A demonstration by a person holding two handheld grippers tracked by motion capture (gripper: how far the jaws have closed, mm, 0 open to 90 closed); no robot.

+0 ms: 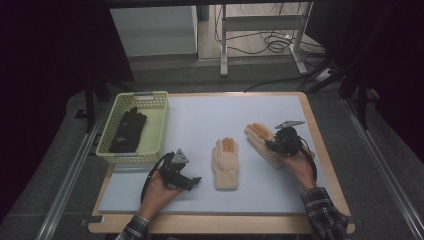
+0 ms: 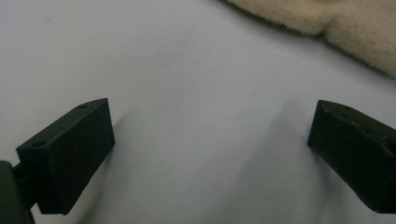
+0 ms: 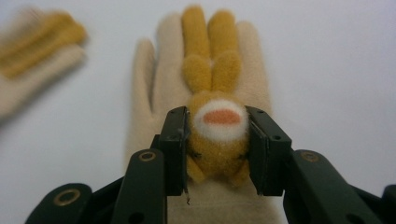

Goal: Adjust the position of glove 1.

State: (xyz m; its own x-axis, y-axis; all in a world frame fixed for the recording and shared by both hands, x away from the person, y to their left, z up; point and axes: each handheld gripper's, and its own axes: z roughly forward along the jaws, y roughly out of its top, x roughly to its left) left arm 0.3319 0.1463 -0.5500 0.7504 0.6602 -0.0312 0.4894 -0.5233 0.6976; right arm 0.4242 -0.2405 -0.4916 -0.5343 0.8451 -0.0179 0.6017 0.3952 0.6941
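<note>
In the high view, the right gripper [image 1: 274, 143] sits at about 3 o'clock on the pale grey table mat [image 1: 200, 120], on top of a cream fleece glove with orange fingers [image 1: 259, 136]. A second cream fleece glove [image 1: 225, 162] lies flat at the centre, well apart from the first. The left gripper [image 1: 192, 181] rests at 7 o'clock, near the pale yellow plastic basket [image 1: 159, 125], which holds a black glove [image 1: 128, 131].

In the left gripper view, the jaws stand wide apart over bare mat, with a fleece edge [image 2: 345, 28] at 1 o'clock.

In the right gripper view, the jaws are clamped on the orange plush animal face [image 3: 219, 135] sewn on the glove's back. The other glove is blurred at 10 o'clock.
</note>
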